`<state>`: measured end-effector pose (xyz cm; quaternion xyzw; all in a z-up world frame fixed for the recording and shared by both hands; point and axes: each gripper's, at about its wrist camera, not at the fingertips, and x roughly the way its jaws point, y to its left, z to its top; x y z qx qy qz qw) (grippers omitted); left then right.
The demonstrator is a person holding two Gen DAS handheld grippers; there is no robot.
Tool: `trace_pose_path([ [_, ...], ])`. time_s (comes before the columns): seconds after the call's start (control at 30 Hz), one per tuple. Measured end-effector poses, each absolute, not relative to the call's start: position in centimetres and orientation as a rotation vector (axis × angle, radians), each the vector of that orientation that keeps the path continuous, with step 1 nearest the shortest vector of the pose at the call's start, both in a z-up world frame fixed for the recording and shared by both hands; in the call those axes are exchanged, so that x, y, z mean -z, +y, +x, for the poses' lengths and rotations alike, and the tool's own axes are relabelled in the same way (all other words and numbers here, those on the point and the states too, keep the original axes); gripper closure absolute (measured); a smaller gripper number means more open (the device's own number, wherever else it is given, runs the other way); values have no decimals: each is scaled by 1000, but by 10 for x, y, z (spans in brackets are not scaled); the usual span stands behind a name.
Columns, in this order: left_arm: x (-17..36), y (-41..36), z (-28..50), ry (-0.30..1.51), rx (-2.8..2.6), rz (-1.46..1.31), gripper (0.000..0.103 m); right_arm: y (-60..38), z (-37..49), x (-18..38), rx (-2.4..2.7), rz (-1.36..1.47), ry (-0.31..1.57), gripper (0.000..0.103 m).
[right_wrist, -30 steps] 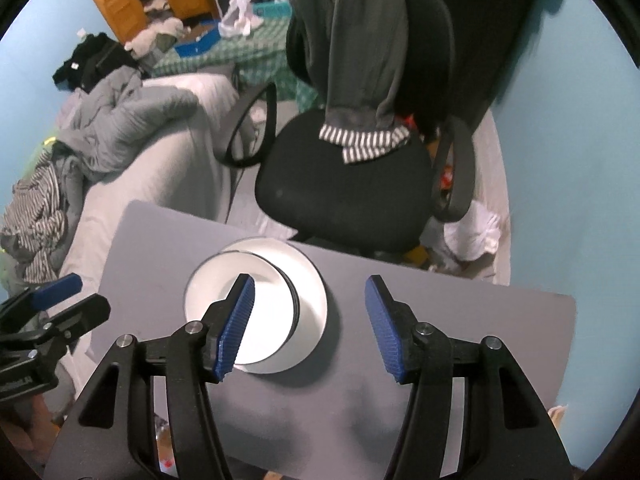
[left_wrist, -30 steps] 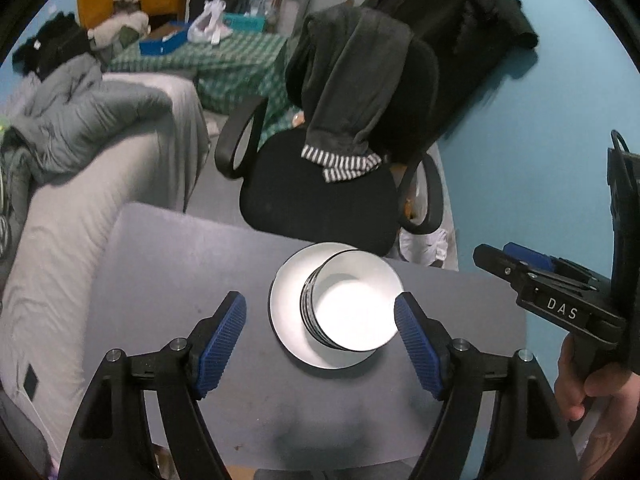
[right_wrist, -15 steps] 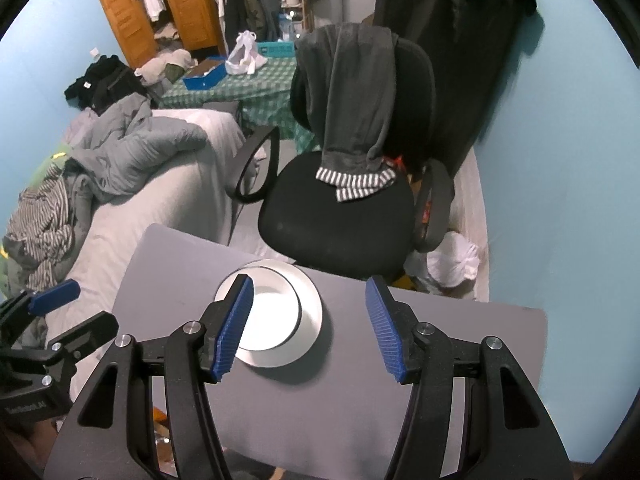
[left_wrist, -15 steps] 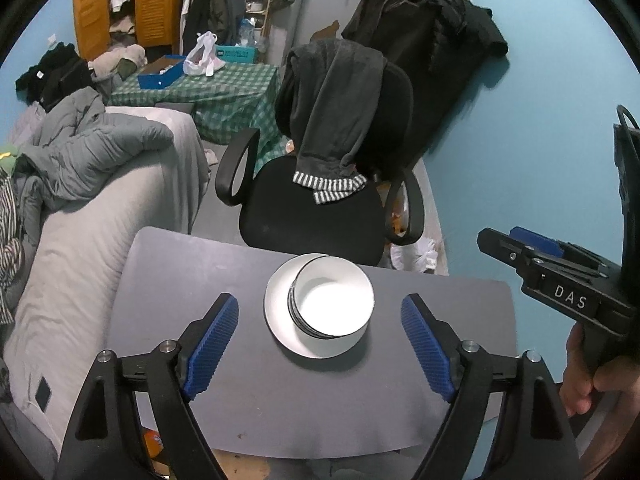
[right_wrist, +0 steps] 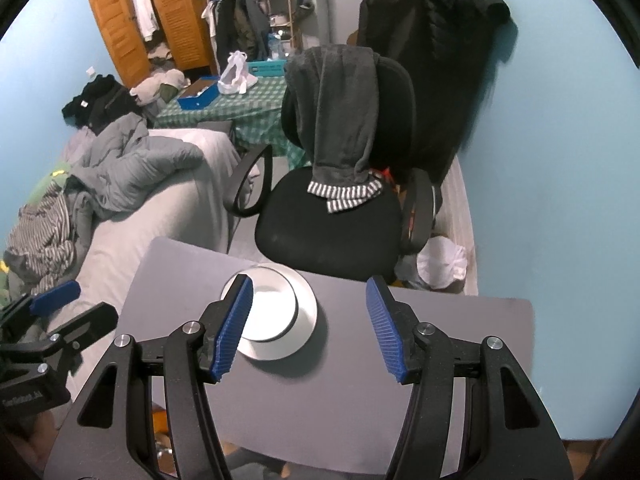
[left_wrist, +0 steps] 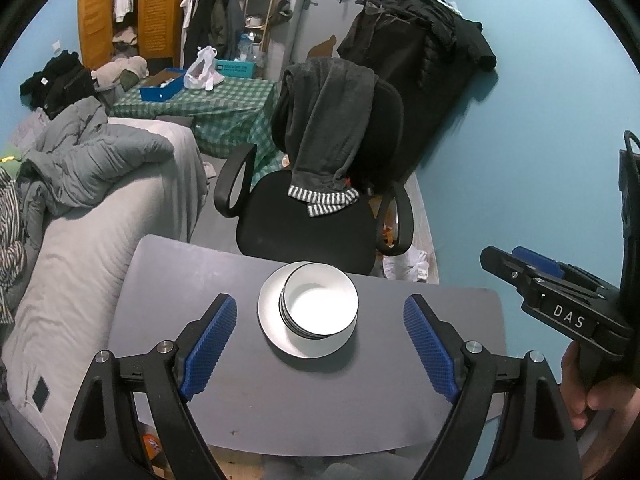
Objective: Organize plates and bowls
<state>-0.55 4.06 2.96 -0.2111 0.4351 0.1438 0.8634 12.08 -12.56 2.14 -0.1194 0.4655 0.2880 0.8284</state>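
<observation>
A stack of white bowls with dark rims (left_wrist: 320, 306) sits on a white plate (left_wrist: 270, 320) near the far edge of the grey table (left_wrist: 304, 396). The bowls (right_wrist: 270, 314) and plate (right_wrist: 306, 312) also show in the right wrist view. My left gripper (left_wrist: 320, 346) is open and empty, held high above the table in front of the stack. My right gripper (right_wrist: 310, 332) is open and empty, also high, to the right of the stack. Each gripper shows at the edge of the other's view.
A black office chair (left_wrist: 316, 208) draped with a grey garment stands just behind the table. A bed with grey bedding (left_wrist: 96, 208) lies to the left. A blue wall (left_wrist: 540, 140) is on the right. A green checked table (left_wrist: 224, 108) stands further back.
Both grippers have pulled up and back from the stack, so the table, bowls and plate look smaller. The bowls and plate have not moved.
</observation>
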Motion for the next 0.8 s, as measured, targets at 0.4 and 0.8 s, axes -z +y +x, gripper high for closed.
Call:
trace_pose_path([
  [0.4, -21, 31, -9, 955, -274, -454, 16, -142, 115, -24, -577, -245, 1004, 45],
  [0.8, -25, 28, -8, 944, -280, -408, 16, -147, 116, -25, -572, -242, 1007, 45],
])
